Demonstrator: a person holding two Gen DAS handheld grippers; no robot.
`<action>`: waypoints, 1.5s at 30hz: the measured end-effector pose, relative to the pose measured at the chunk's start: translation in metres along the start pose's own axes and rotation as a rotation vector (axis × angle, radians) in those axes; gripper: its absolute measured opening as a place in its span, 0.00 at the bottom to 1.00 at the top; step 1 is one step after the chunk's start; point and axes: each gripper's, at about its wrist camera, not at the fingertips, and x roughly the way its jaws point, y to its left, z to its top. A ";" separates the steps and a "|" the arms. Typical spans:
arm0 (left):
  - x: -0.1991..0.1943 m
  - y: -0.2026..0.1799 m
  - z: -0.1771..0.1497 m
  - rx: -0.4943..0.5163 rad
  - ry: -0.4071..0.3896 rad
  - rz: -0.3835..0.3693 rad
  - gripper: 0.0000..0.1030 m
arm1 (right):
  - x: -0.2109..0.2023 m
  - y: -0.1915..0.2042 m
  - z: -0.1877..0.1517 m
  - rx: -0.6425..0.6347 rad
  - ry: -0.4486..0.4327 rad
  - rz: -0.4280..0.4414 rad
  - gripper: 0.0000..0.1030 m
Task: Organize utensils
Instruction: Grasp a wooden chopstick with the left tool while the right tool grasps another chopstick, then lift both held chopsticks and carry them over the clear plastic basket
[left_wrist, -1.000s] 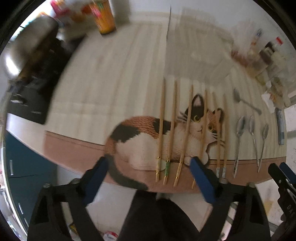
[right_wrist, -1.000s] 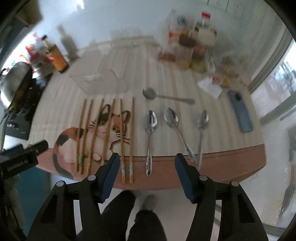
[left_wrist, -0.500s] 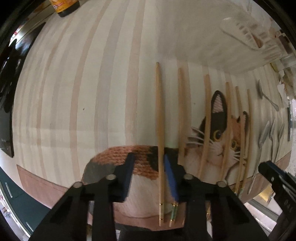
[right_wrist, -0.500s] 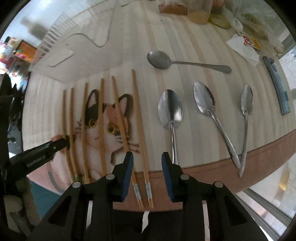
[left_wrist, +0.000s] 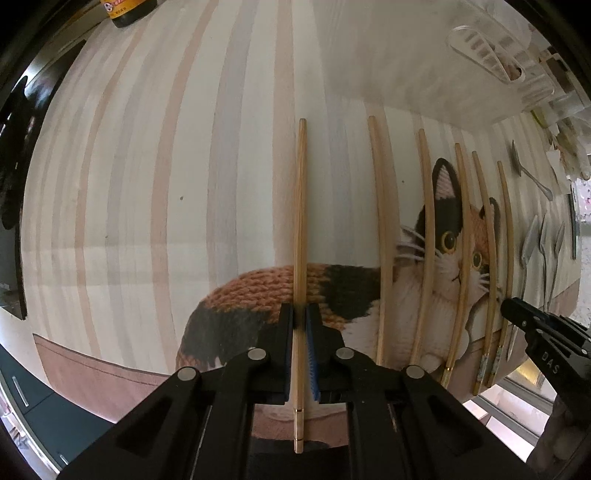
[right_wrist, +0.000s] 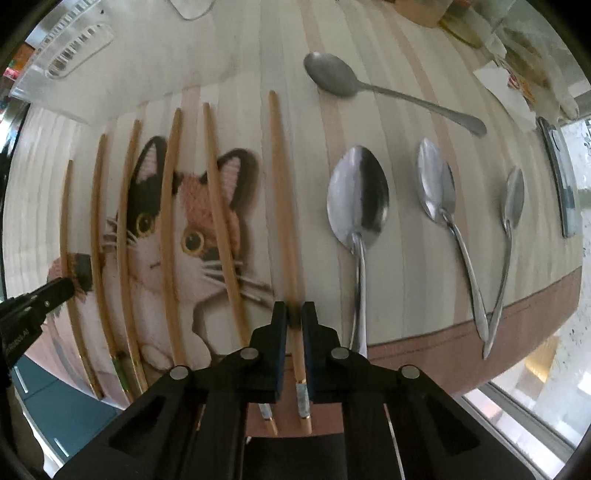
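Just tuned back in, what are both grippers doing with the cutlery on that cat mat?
Each gripper has closed on a wooden chopstick. The left gripper clamps the leftmost wooden chopstick of the row near its handle end. The right gripper clamps the rightmost wooden chopstick, beside the spoons. The other four chopsticks lie between them on the striped cat-print mat, and four metal spoons lie untouched to the right.

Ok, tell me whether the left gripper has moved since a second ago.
Yes. The left gripper came down toward the cat mat and shut on the leftmost chopstick.
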 end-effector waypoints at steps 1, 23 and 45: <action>-0.001 0.002 0.000 -0.008 0.008 -0.009 0.08 | 0.001 0.000 0.000 0.005 0.003 -0.001 0.08; -0.040 -0.014 0.011 -0.053 -0.084 0.084 0.04 | -0.008 0.005 0.004 -0.032 0.010 0.044 0.07; -0.223 -0.054 0.177 -0.156 -0.339 -0.214 0.04 | -0.204 0.010 0.162 -0.095 -0.280 0.347 0.07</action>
